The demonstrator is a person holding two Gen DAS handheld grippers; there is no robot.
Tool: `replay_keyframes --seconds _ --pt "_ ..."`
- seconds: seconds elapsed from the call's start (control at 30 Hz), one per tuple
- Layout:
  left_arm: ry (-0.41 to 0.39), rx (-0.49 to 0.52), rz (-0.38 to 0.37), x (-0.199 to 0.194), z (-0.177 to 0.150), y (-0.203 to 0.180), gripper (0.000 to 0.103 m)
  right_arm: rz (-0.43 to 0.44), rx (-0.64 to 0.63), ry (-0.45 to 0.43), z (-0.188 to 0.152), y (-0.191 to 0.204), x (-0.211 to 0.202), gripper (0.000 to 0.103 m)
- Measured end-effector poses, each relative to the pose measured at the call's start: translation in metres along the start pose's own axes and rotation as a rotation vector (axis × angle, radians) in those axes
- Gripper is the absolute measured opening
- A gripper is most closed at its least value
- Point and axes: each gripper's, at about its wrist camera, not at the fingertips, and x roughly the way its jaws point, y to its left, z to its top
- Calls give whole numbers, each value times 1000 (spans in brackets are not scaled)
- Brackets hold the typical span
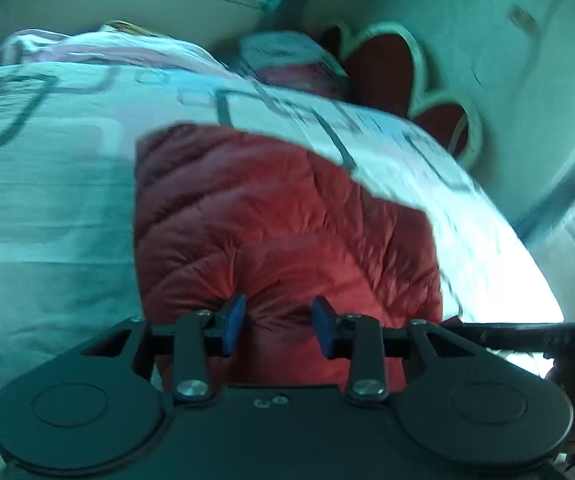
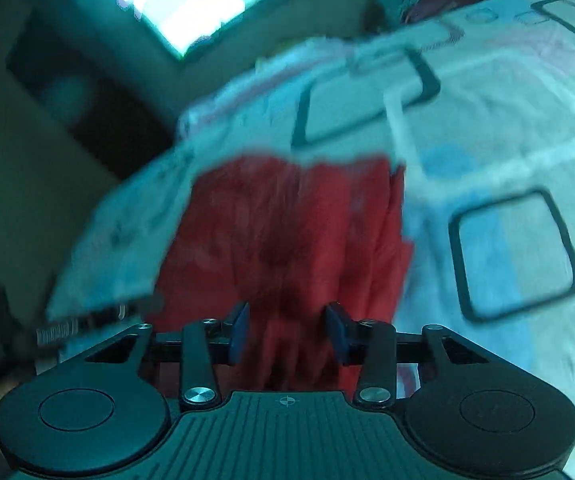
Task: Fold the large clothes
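While both views are motion-blurred, the red quilted jacket (image 1: pixel 279 224) is seen lying on the bed (image 1: pixel 47 200), on a pale sheet with dark square outlines. Left gripper (image 1: pixel 279 326): blue pads (image 1: pixel 234 322) spread apart, fabric bulging between them at the jacket's near edge; pad contact cannot be told. Right gripper (image 2: pixel 287 332): pads (image 2: pixel 337 332) likewise apart over the jacket's (image 2: pixel 287 240) near edge, nothing clamped. Pillows (image 1: pixel 287 56) lie beyond the jacket.
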Motion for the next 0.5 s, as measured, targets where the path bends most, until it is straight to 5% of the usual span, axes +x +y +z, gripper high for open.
replay_keyframes --seconds 0.07,0.33,0.4,0.5 --pt "17 23 -6 12 -6 -2 34 -60 -18 47 -19 0 13 29" --pt "50 150 14 26 -12 -12 34 -129 78 33 -34 -9 24 29" --pt "57 186 18 24 -9 -16 34 -160 78 -18 -31 -3 8 47" --pt "42 251 41 19 -5 -29 35 -196 43 -108 -17 4 -14 51"
